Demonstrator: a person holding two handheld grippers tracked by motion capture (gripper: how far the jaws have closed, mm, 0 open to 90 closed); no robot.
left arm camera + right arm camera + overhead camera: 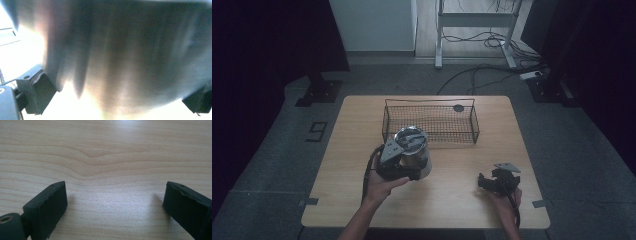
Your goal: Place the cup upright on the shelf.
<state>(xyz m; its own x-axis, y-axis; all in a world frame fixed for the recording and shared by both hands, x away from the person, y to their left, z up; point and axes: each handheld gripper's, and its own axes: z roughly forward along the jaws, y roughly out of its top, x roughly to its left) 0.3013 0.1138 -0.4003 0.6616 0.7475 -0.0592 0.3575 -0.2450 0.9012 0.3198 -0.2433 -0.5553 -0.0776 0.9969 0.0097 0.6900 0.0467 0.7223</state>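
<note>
One steel pot (413, 150) — left gripper (398, 167) clamps it; one wire basket (430, 121) behind.

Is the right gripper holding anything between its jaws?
No: the right gripper stands open, with bare wooden table between its jaws.

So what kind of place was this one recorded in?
Probably a lab or recording room rather than a home: a bare wooden table on grey carpet, black curtains at the sides, and loose cables trailing under a metal-framed desk behind.
</note>
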